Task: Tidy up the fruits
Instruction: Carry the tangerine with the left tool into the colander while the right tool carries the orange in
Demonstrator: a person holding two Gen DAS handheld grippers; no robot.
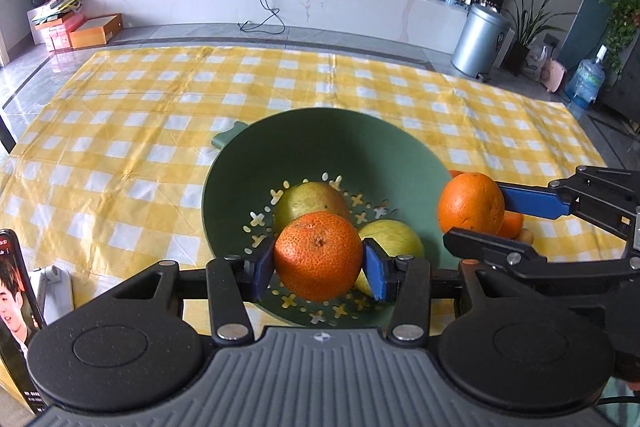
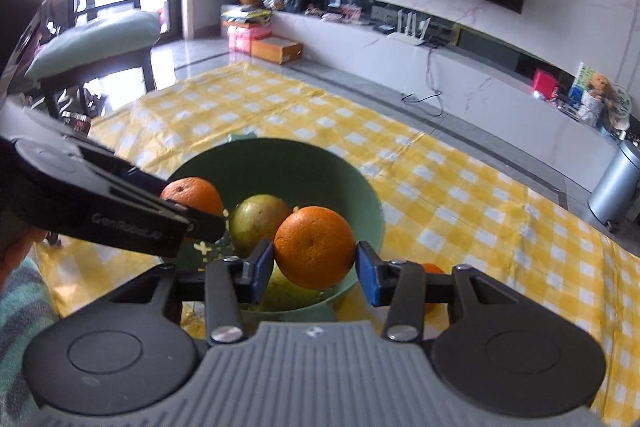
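Note:
A green perforated bowl (image 1: 304, 147) stands on the yellow checked cloth, also in the right wrist view (image 2: 280, 163). Two yellow-green fruits (image 1: 308, 201) lie in it. My left gripper (image 1: 319, 263) is shut on an orange (image 1: 318, 255) and holds it over the bowl. My right gripper (image 2: 315, 259) is shut on another orange (image 2: 314, 247) at the bowl's right rim; it shows in the left wrist view (image 1: 471, 205). Another orange (image 1: 514, 225) lies on the cloth behind that gripper.
The yellow checked cloth (image 1: 160, 115) covers the table. A phone (image 1: 14, 291) on a white stand is at the near left. A metal bin (image 1: 480, 39), plants and a TV bench stand beyond. A chair (image 2: 100, 39) with a cushion stands to the left.

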